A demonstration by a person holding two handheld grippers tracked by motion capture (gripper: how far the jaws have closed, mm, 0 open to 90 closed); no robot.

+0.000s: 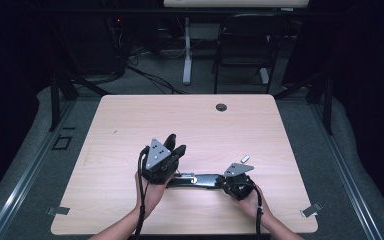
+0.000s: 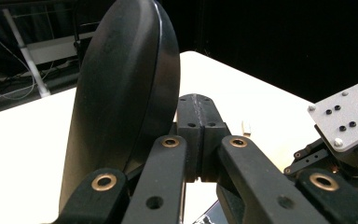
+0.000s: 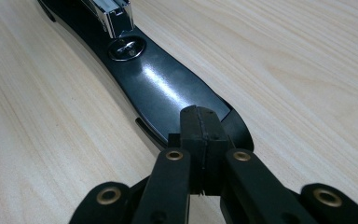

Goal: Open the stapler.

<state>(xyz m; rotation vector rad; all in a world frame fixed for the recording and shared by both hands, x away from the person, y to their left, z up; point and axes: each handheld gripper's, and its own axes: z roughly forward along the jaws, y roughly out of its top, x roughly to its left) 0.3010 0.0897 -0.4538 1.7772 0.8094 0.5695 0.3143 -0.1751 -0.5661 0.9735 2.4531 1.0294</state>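
A glossy black plastic stapler (image 3: 168, 88) lies opened flat on a pale wood-grain table (image 1: 130, 130) with a smooth, matt laminate look. Light glints off the stapler's polished base, where a round anvil plate (image 3: 127, 48) of bright metal is set; the staple channel (image 3: 112, 14) above it is shiny chromed metal. The raised stapler top (image 2: 126, 93) shows a smooth satin black. Both claws, left (image 2: 198, 116) and right (image 3: 200, 128), are matt black plastic with brass-coloured rivets; a flat, dull grey metal plate (image 2: 345, 116) tops the right one.
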